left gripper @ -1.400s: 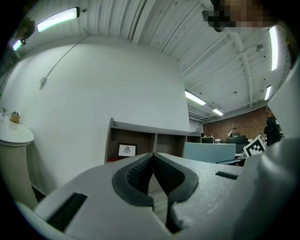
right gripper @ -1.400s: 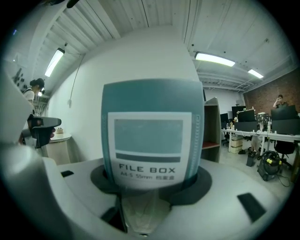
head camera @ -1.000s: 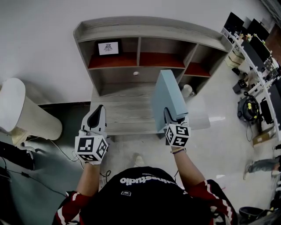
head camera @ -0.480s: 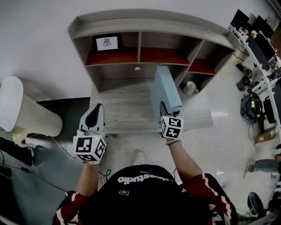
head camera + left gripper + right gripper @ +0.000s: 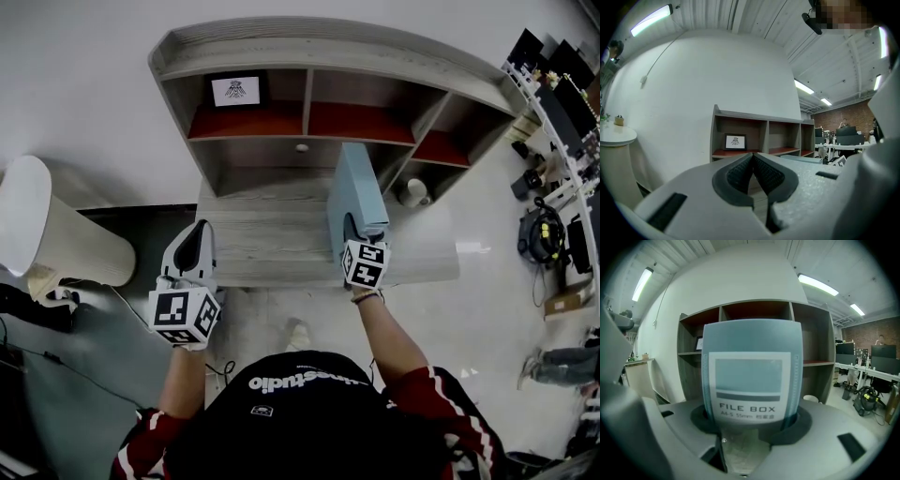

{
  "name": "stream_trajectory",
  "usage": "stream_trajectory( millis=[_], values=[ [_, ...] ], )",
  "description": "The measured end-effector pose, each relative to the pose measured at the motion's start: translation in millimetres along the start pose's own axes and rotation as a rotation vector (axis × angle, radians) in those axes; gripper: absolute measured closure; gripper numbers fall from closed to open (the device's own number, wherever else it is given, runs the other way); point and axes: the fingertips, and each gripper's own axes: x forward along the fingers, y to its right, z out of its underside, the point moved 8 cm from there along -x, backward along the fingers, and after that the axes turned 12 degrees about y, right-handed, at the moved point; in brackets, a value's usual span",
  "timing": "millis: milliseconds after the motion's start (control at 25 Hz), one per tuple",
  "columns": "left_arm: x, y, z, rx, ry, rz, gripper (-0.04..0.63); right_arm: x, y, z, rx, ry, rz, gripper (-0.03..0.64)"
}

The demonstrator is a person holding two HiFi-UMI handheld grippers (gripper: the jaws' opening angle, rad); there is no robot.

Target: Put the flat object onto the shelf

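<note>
Carrying stage, I'd say, and not delivered yet: the right tongs (image 5: 354, 228) are clamped on the bottom end of a pale blue file box (image 5: 354, 187), and that's the flat thing the task is about. It's standing up on its narrow edge, label facing the tongs, over the wide wooden lower board of the shelf (image 5: 328, 42), right in front of the open cubbies. I honestly can't tell whether its far end touches the board or hangs just above it. So my read is that the pickup is done and it's been brought up to the shelf. What's left is setting it into a cubby or down on the board, then letting go. The left tongs (image 5: 199, 234) are pressed together with nothing in them, off to the left of the board and well clear of the box. Counting it up: one file box, two tongs and one shelf unit with three red-floored cubbies along the upper row. There's one framed picture (image 5: 235, 92) in the left cubby, one whitish cup-looking thing (image 5: 412, 192) in the low right nook and one round white counter (image 5: 23, 220) off to the left.
</note>
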Motion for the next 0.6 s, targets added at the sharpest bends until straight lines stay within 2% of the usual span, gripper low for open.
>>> stream_trajectory(
  millis=[600],
  values=[
    [15.6,-12.3,4.8,0.010,-0.014,-0.028,0.589,51.8,-6.6,6.0,-0.015,0.024,0.020,0.345]
  ],
)
